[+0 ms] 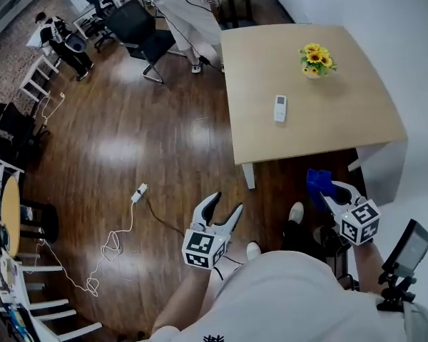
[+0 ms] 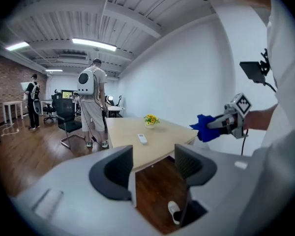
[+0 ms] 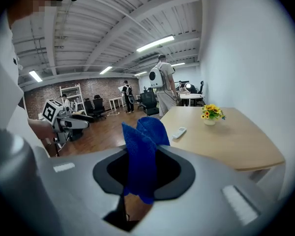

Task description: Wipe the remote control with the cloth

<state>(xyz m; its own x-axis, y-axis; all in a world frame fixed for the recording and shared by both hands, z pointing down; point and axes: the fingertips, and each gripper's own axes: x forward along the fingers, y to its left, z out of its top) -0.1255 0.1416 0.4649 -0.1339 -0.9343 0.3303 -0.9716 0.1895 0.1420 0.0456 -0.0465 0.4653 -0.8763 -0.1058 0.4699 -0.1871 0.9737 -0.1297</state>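
A white remote control (image 1: 279, 108) lies on the light wooden table (image 1: 357, 123), left of a small pot of yellow flowers (image 1: 317, 60). Both grippers hang over the wood floor in front of the table, well short of the remote. My right gripper (image 1: 329, 195) is shut on a blue cloth (image 1: 318, 183), which stands up between its jaws (image 3: 143, 146). My left gripper (image 1: 225, 204) is to the left, its jaws apart with nothing between them (image 2: 154, 163). From the left gripper view the remote (image 2: 142, 138) shows far ahead on the table.
A white power strip with its cable (image 1: 140, 191) lies on the floor to the left. A black office chair (image 1: 139, 30) stands beyond the table's far left corner. A person with a backpack (image 2: 92, 107) stands there. My own shoes (image 1: 295, 212) are near the table leg.
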